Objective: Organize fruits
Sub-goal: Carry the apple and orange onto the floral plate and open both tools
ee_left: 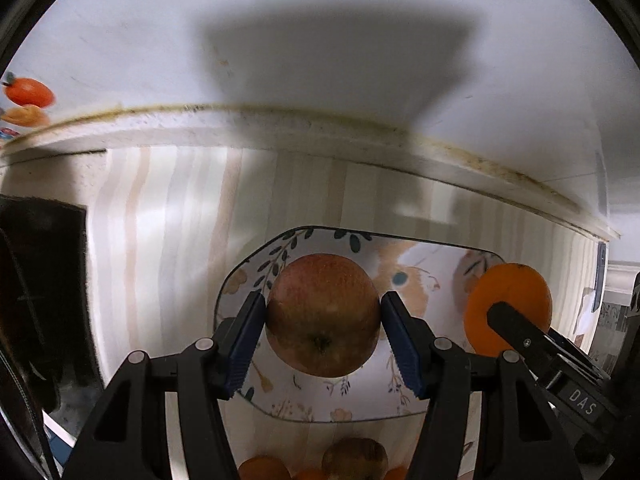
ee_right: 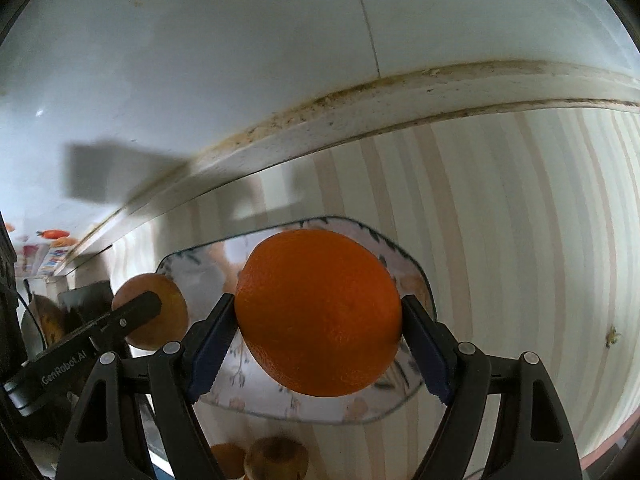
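Two views — apple (ee_left: 323, 315) left, orange (ee_right: 318, 312) right.

Orange (ee_right: 318, 312) between right claw (ee_right: 318, 340) pads

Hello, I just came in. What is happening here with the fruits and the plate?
A person is sorting fruit with a handheld gripper in each hand. The left gripper has its jaws closed on an apple, and the right gripper has its jaws closed on an orange. Both fruits hang above a flower-patterned plate on the striped tabletop; neither is set down yet. More fruit lies near the plate's closer edge.
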`<state>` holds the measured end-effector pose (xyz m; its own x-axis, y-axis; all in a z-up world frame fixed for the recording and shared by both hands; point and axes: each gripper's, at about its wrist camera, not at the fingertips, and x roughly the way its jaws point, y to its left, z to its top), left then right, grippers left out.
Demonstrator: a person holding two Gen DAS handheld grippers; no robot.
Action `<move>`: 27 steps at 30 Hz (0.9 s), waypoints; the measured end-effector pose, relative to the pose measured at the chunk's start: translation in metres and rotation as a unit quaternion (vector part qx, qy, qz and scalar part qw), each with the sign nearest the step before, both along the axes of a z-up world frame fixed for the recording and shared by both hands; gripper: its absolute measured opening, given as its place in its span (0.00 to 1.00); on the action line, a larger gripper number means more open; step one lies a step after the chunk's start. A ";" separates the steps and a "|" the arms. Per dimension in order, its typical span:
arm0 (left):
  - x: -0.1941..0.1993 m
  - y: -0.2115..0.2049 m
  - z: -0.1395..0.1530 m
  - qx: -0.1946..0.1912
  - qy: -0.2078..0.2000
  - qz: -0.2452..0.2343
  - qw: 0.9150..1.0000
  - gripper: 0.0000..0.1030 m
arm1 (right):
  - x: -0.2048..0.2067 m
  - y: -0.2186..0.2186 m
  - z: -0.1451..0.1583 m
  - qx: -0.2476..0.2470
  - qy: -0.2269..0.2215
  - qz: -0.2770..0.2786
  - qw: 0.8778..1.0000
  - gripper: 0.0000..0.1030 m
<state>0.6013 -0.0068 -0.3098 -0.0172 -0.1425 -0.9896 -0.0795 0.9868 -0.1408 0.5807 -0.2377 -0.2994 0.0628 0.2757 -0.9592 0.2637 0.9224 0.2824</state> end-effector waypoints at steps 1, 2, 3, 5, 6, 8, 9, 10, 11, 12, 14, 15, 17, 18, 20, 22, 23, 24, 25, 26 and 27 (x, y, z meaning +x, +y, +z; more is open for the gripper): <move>0.001 0.000 -0.005 0.000 0.007 0.002 1.000 0.56 | 0.002 -0.001 -0.005 0.000 0.004 -0.001 1.000 0.81; 0.002 0.001 -0.011 0.001 0.014 0.004 1.000 0.56 | 0.003 -0.002 -0.008 -0.001 0.008 -0.001 1.000 0.81; 0.002 0.001 -0.014 0.002 0.016 0.004 1.000 0.56 | 0.004 -0.003 -0.012 -0.002 0.010 -0.001 1.000 0.81; 0.003 0.002 -0.014 0.006 0.010 0.003 1.000 0.56 | 0.005 -0.006 -0.015 -0.001 0.012 -0.002 1.000 0.81; 0.004 0.002 -0.014 0.005 0.008 0.004 1.000 0.56 | 0.005 -0.006 -0.015 -0.002 0.009 -0.002 1.000 0.81; 0.007 0.002 -0.010 0.005 0.003 0.006 1.000 0.56 | 0.006 -0.008 -0.014 -0.002 0.011 0.000 1.000 0.82; 0.007 0.001 -0.009 0.008 0.003 0.006 1.000 0.56 | 0.007 -0.008 -0.015 0.000 0.013 -0.002 1.000 0.83; 0.008 0.000 -0.008 0.010 0.002 0.006 1.000 0.56 | 0.008 -0.009 -0.015 0.000 0.015 -0.001 1.000 0.83; 0.009 -0.002 -0.006 0.016 0.000 0.004 1.000 0.56 | 0.009 -0.008 -0.016 0.000 0.017 -0.001 1.000 0.83; 0.010 -0.003 -0.004 0.020 -0.003 0.003 1.000 0.56 | 0.009 -0.008 -0.016 0.000 0.018 -0.001 1.000 0.83; 0.011 -0.005 -0.001 0.024 -0.005 0.005 1.000 0.56 | 0.009 -0.009 -0.014 0.007 0.014 -0.003 1.000 0.85; 0.011 -0.005 0.001 0.020 -0.004 0.008 1.000 0.56 | 0.010 -0.005 -0.015 0.011 0.012 -0.007 1.000 0.87; 0.011 -0.005 0.005 0.018 -0.009 0.011 1.000 0.59 | 0.011 0.001 -0.013 0.007 0.010 -0.012 1.000 0.93; 0.010 -0.005 0.008 0.020 -0.012 0.010 1.000 0.64 | 0.010 0.000 -0.010 0.004 0.005 -0.012 1.000 0.93; 0.009 -0.003 0.014 0.023 -0.019 0.006 1.000 0.72 | 0.009 -0.001 -0.003 -0.006 -0.001 -0.013 1.000 0.93; 0.004 -0.001 0.020 0.028 -0.023 0.002 0.999 0.79 | 0.006 -0.001 0.005 -0.018 -0.008 -0.010 1.000 0.93; 0.001 -0.001 0.024 0.030 -0.026 -0.001 0.999 0.80 | 0.004 -0.001 0.009 -0.023 -0.011 -0.008 1.000 0.93; -0.003 0.002 0.024 0.033 -0.030 -0.004 0.999 0.80 | 0.001 -0.001 0.014 -0.031 -0.015 -0.004 0.999 0.93; -0.008 0.003 0.027 0.036 -0.034 -0.007 0.999 0.80 | -0.003 0.000 0.020 -0.040 -0.021 0.001 0.999 0.93; -0.012 0.004 0.032 0.040 -0.039 -0.009 0.998 0.81 | -0.008 0.002 0.025 -0.049 -0.026 0.010 0.998 0.93; -0.020 0.004 0.036 0.041 -0.044 -0.011 0.998 0.81 | -0.011 0.005 0.030 -0.056 -0.030 0.019 0.998 0.93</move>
